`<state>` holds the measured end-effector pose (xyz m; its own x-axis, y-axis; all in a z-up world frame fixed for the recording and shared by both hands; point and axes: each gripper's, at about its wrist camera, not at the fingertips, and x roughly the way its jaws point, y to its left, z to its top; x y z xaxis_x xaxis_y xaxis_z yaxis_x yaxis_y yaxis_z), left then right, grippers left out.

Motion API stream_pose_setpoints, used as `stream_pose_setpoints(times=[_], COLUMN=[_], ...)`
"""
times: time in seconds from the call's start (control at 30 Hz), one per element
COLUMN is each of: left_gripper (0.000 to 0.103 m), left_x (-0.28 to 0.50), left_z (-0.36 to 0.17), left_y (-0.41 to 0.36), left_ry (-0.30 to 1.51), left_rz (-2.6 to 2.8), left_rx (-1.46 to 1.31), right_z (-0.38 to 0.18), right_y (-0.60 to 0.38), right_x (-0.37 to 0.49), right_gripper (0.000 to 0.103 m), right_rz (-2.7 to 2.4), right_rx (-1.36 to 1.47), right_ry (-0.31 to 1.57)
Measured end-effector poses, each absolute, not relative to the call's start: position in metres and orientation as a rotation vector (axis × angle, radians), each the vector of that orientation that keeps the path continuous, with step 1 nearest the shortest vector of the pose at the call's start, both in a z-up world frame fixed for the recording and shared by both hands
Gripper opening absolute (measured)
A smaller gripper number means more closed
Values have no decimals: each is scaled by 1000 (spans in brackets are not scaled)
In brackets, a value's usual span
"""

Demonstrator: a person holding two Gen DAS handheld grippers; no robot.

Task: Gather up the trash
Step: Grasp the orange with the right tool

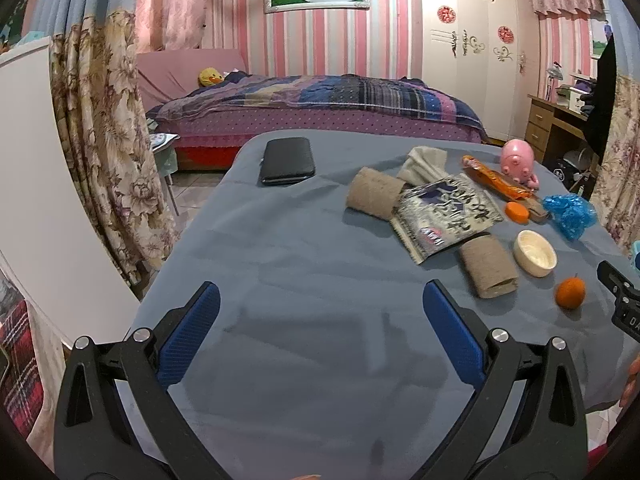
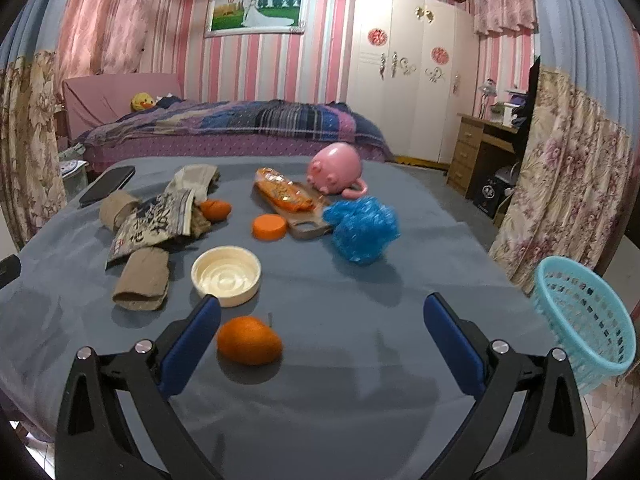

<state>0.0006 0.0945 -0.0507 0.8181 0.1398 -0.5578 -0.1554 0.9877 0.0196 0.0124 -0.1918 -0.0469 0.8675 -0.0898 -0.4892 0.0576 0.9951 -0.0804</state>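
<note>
Trash lies on the blue-grey table (image 1: 304,264): two cardboard tubes (image 1: 487,267) (image 1: 374,194), a silver snack wrapper (image 1: 446,214), an orange wrapper (image 2: 285,194), a crumpled blue plastic bag (image 2: 362,228), an orange lid (image 2: 269,227), a white lid (image 2: 226,275) and an orange fruit (image 2: 249,340). My left gripper (image 1: 320,324) is open and empty over bare cloth, left of the pile. My right gripper (image 2: 322,336) is open, with the orange fruit just inside its left finger (image 2: 192,344).
A light-blue basket (image 2: 584,320) stands off the table's right edge. A black phone (image 1: 287,161) lies at the far left, a pink pig toy (image 2: 336,168) at the back. A bed, wardrobe and curtains surround the table.
</note>
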Motion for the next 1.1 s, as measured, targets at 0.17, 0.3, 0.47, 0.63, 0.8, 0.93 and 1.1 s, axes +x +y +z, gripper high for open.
stream_pose_setpoints(times=[0.17,0.3,0.47,0.63,0.8,0.93,1.1], left_gripper=[98,98,98,98,98,98,98], left_x=[4,10,12,15,16,18,23], left_z=[-59,-67,-74,-76,-76,-75,-70], left_y=[104,112,117,120,117,115,101], left_ry=[605,624,638,644,649,653,649], left_rz=[170,180,192,198,201,193,172], left_rx=[-32,-42,-43,-51,-44,-54,-49], right_z=[-59,-69,-81,-85,-83,-79,-62], right_y=[-183,-182,-173,-164,-165,-169,-195], right_x=[17,23,35,40,43,48,58], right_gripper=[99,99,99,74,41,32,32], right_rz=[-68,-50,-27,2,52,96,59], right_rx=[-88,-59,-69,-104,-97,-106,-88], right_ry=[544,590,639,660,674,682,636])
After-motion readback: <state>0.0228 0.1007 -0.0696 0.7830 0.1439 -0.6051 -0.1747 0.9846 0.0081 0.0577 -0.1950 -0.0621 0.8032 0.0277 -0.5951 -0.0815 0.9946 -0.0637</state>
